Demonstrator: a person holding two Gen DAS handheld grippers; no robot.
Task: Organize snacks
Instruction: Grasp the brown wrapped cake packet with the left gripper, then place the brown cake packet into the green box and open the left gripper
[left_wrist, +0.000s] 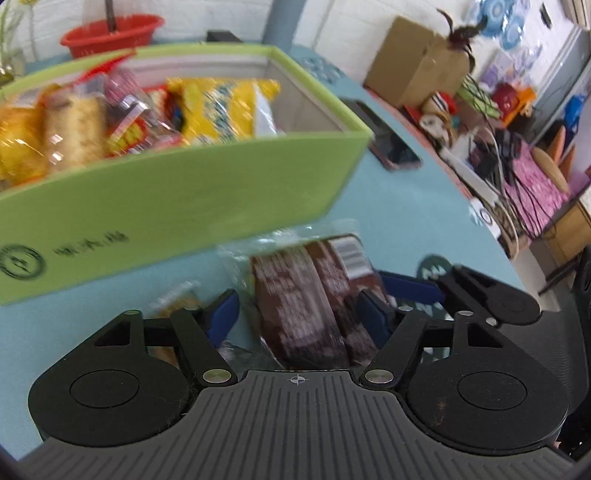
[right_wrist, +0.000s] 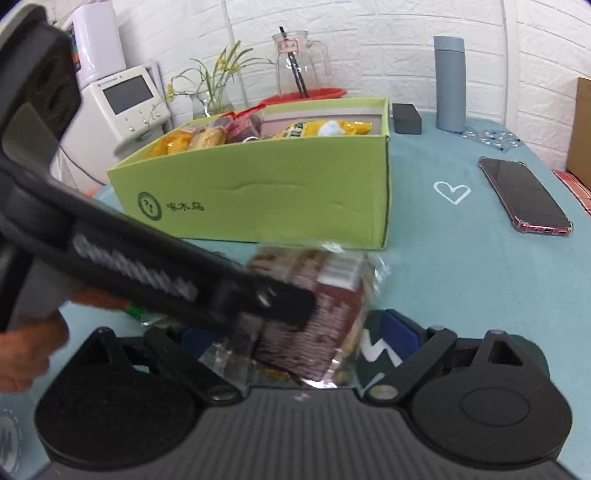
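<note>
While left gripper (left_wrist: 299, 314) straddles brown snack pack (left_wrist: 295, 299), contact unclear, right gripper (right_wrist: 303, 338) wide

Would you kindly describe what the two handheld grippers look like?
Both look alike: the left gripper and right gripper have black linkage arms with silver pivot pins, blue finger pads, round black side housings and a grey ribbed body marked with a small crosshair. No cables or sleeves show.
</note>
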